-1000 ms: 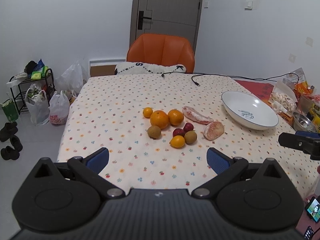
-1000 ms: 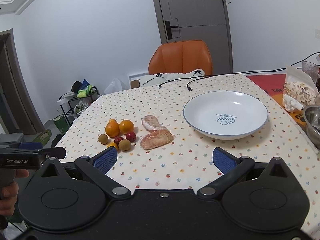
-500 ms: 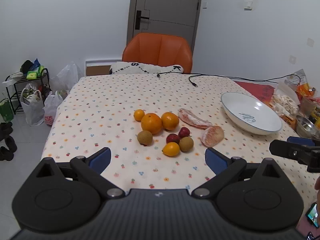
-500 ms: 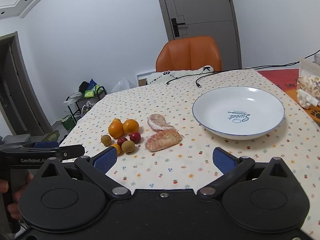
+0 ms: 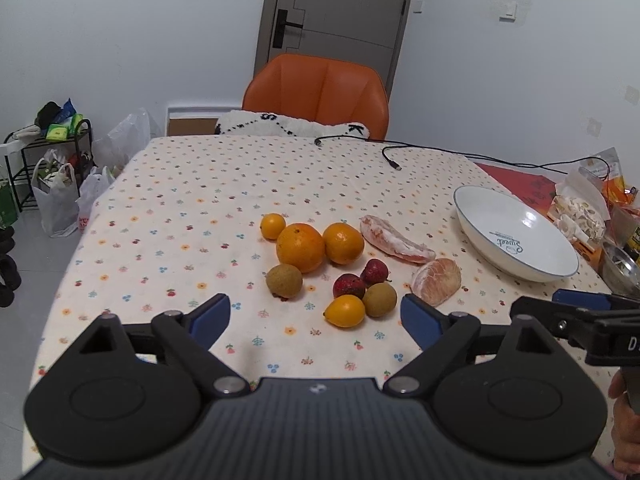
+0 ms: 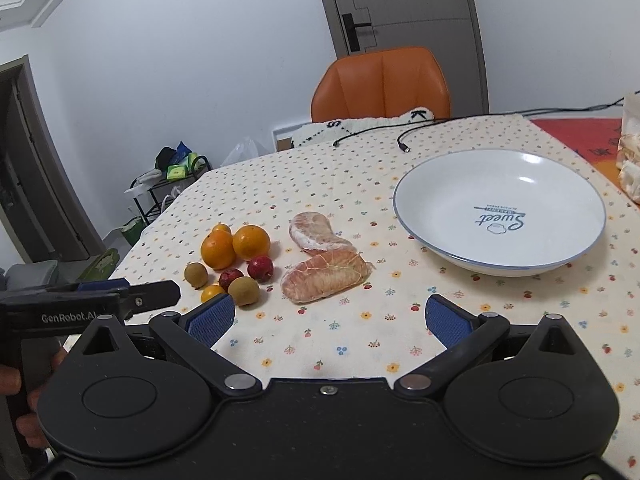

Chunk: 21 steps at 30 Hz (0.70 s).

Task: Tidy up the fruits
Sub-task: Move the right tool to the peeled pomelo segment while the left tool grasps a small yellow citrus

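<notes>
Black tool [image 6: 328, 316] — blue pads [image 6: 211, 317]

Glossy glazed plate [image 6: 500, 256]; matt printed cloth tablecloth [image 6: 360, 336].
</notes>
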Tool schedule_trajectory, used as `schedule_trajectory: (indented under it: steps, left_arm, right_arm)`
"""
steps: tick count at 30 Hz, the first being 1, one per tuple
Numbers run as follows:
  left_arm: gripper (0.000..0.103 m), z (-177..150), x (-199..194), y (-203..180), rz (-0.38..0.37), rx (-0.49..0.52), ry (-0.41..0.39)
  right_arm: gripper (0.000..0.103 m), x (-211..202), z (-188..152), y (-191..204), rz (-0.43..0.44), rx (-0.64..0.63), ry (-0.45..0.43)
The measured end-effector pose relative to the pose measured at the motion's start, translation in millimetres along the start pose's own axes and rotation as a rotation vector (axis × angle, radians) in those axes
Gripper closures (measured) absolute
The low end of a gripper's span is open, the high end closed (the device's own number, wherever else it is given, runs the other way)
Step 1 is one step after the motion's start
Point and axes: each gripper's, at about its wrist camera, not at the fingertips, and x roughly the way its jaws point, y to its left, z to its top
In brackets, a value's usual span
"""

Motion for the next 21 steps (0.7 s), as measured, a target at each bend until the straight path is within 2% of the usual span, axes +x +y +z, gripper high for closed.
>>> schedule_trajectory:
  steps: [2,4,9,17,21]
  left_arm:
    - [0.025,-0.5,6.2,-0.2,-0.012,-0.002,0.013]
    - [0.032,-0.9,12.6,-0.2,-0.024,-0.006,0.028]
    - [0.042,-1.2,24.1,0.5,-0.047,-0.013,0.051]
    - [0.061,1.3,39.0,1.3,-0.071,-0.019,0.079]
    - [0.063,1.1,45.5,0.7,-0.083,-0.025,0.086]
  right_arm:
    - [0.001,5.1,0.7,-1.4,0.014,0.010,0.006]
    - [0.008,10.7,1.3,-2.3,0.022,0.017,0.012]
    - [0.018,25.2,2.3,-4.4,0.059,0.038,0.042]
    - [0.019,46.7,4.5,-3.6,0.068,0.040,0.085]
    - [0.019,54.8,4.8,-4.4,0.062,0.033,0.100]
